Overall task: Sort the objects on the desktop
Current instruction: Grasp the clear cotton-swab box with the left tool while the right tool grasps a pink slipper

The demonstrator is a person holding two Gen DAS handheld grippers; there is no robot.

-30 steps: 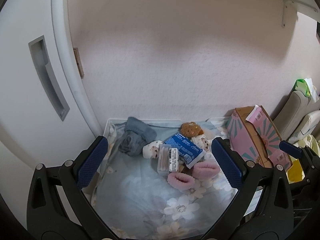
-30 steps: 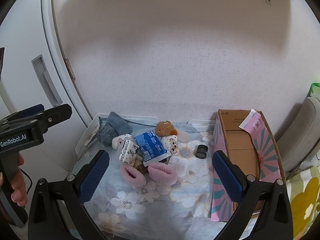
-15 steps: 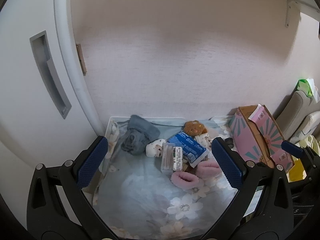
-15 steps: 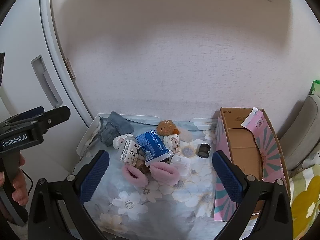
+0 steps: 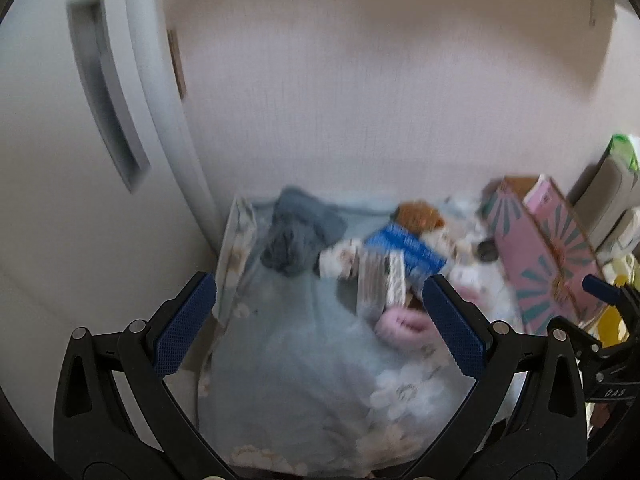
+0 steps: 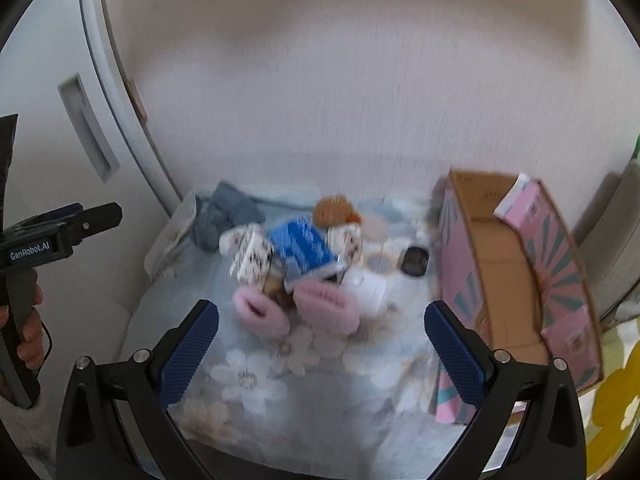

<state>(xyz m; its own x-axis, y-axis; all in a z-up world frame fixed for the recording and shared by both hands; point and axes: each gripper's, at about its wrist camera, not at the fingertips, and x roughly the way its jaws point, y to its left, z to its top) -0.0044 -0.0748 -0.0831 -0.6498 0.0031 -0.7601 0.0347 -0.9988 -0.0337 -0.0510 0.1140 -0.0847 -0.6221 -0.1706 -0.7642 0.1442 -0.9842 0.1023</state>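
Note:
A pile of small objects lies on a floral-cloth table (image 6: pixel 304 392): a blue packet (image 6: pixel 304 250), two pink fluffy slippers (image 6: pixel 324 308), a brown plush toy (image 6: pixel 334 210), a grey cloth (image 6: pixel 226 216), a patterned bottle (image 6: pixel 254 258) and a small black pot (image 6: pixel 415 261). The pile also shows in the left wrist view, with the blue packet (image 5: pixel 408 250) and grey cloth (image 5: pixel 298 236). My left gripper (image 5: pixel 320 328) is open and empty, short of the pile. My right gripper (image 6: pixel 322 352) is open and empty, just in front of the slippers. Both views are blurred.
An open pink cardboard box (image 6: pixel 516 280) stands at the table's right side, also in the left wrist view (image 5: pixel 540 256). A white cabinet door (image 5: pixel 80 160) is at the left, a wall behind. A flowered yellow-green cloth (image 6: pixel 616 392) lies at far right.
Both grippers have moved forward and down toward the pile, so the objects look larger and nearer. Both stay open. The objects have not moved.

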